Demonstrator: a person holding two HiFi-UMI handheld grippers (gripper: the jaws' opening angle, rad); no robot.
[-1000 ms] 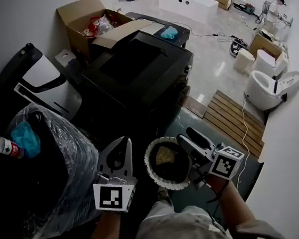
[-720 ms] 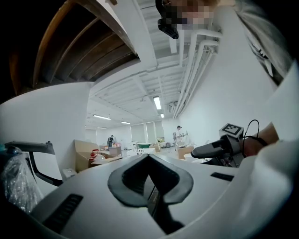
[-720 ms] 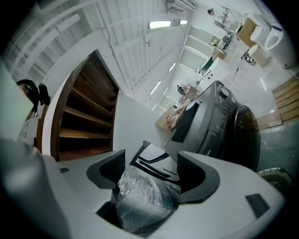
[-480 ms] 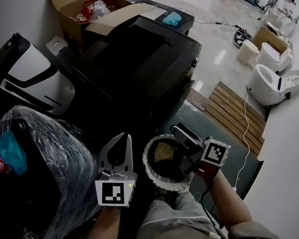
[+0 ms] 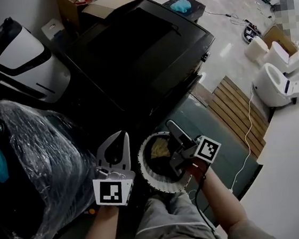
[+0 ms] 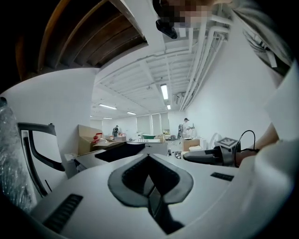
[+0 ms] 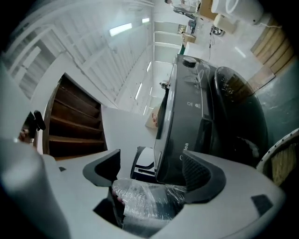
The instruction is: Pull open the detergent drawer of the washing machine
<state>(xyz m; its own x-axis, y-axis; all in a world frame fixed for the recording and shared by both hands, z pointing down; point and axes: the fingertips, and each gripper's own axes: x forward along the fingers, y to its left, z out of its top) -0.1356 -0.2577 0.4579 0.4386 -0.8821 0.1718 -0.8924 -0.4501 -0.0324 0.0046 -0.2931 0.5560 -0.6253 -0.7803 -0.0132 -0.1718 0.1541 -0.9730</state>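
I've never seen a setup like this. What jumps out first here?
The big black washing machine fills the middle of the head view, with a shiny plastic-wrapped bundle at its left. Below them are two hand-held grippers: the left gripper is shut, and the right gripper has just opened its jaws wider, with nothing gripped between them. White toilets stand on the floor at the right.

The pale, glossy floor [image 5: 222, 54] carries a black washing machine [image 5: 141, 47], a plastic-wrapped bundle [image 5: 31, 167] beside it, a slatted wooden mat [image 5: 239, 106] and a white toilet [image 5: 282, 85] nearby.
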